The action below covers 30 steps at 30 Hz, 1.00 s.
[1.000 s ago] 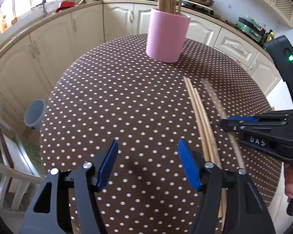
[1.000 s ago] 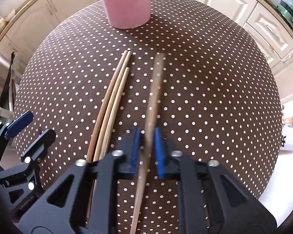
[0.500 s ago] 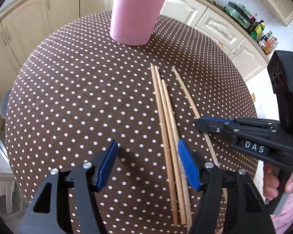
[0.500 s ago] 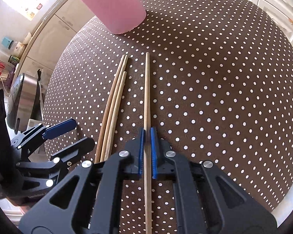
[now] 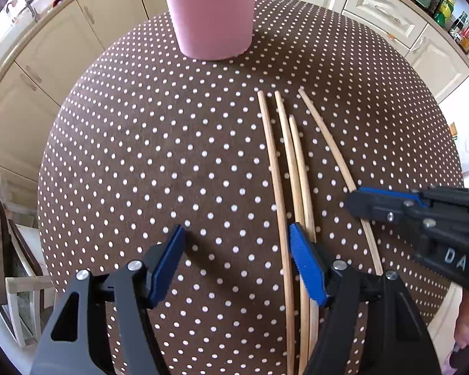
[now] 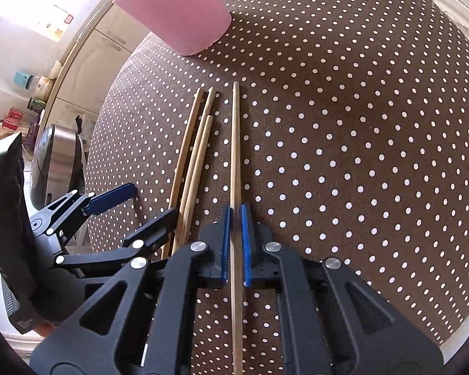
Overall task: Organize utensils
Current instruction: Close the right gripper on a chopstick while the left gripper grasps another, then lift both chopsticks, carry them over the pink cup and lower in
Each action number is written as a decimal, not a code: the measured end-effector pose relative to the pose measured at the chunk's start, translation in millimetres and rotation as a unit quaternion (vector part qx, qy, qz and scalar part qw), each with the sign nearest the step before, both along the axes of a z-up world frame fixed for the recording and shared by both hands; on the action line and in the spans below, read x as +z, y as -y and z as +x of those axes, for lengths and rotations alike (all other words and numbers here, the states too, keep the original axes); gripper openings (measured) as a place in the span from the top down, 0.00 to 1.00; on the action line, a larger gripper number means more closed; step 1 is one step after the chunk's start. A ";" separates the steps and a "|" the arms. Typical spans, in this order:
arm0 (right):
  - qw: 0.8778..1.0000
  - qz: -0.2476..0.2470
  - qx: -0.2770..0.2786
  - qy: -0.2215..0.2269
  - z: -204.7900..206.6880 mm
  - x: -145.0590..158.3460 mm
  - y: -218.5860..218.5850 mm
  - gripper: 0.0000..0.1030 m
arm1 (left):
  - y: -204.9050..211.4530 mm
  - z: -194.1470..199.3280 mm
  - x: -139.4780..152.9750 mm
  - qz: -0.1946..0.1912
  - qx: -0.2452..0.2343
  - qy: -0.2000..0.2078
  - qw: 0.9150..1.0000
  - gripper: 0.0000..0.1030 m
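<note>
both grippers have swung nearer the pink cup (image 5: pixel 209 9); right gripper (image 6: pixel 234 243) clamps one chopstick (image 6: pixel 235 143), left gripper (image 5: pixel 237 256) gapes beside three.

wooden chopsticks (image 6: pixel 235 143); matt, seemingly cloth tablecloth (image 6: pixel 359 125)

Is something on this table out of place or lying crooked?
Yes. Four chopsticks are loose on the dotted tablecloth, not in the pink holder. Three chopsticks lie in an uneven bundle, tips not level. The fourth chopstick is apart from them, clamped in the right tongs. The left tongs are open.
</note>
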State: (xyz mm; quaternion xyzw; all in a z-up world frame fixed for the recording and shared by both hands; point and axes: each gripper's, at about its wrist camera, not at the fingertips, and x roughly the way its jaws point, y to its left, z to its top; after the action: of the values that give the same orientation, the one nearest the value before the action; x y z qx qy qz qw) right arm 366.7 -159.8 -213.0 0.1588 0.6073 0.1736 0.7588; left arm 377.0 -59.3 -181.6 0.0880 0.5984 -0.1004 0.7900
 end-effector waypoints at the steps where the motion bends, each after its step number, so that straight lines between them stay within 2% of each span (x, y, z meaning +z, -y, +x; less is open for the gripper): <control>1: 1.000 0.002 0.000 0.004 -1.1 0.8 2.7 0.93 | 4.9 -0.6 2.2 -0.003 -0.013 0.012 1.000 0.50; 2: 1.000 0.006 -0.003 0.006 -3.0 1.4 3.5 0.93 | 9.7 -1.0 4.8 -0.005 -0.022 0.023 0.999 0.76; 3: 1.000 0.013 -0.009 0.007 -5.3 0.7 3.8 0.93 | 17.1 -11.6 4.2 -0.007 -0.025 0.029 0.999 0.91; 4: 1.000 0.023 -0.017 0.008 -6.2 -0.2 9.5 0.93 | 20.0 -12.0 4.9 -0.006 -0.026 0.034 0.999 0.94; 9: 0.997 0.064 -0.025 0.021 -12.6 1.3 25.6 0.93 | 19.6 -26.0 5.9 -0.005 -0.020 0.084 0.996 0.95; 13: 0.993 0.105 -0.031 0.040 -13.9 10.6 43.7 0.93 | 20.0 -27.0 22.8 -0.042 0.000 0.127 0.991 0.95; 17: 0.987 0.129 -0.036 0.084 -16.4 37.2 57.7 0.93 | 15.3 -23.3 46.2 -0.068 0.025 0.175 0.982 0.95; 21: 0.980 0.116 -0.038 0.158 -19.3 76.9 65.0 0.94 | 15.6 -16.7 73.9 -0.110 0.040 0.232 0.966 0.95; 25: 0.969 0.105 -0.044 0.220 -19.7 115.0 74.2 0.94 | 7.8 -10.9 101.9 -0.147 0.050 0.285 0.946 0.95; 29: 0.958 0.085 -0.048 0.268 -18.2 146.2 81.3 0.94 | -6.7 -6.8 121.4 -0.185 0.051 0.318 0.929 0.95; 30: 0.955 0.081 -0.049 0.280 -17.3 154.7 85.1 0.94 | -23.3 0.4 120.2 -0.190 0.052 0.321 0.926 0.95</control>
State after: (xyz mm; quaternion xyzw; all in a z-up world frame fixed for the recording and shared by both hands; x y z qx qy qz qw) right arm 349.4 -244.9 -58.3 0.1943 0.3458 0.2219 0.8907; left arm 377.5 -36.0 -61.4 -0.0671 0.2860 -0.1377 0.9459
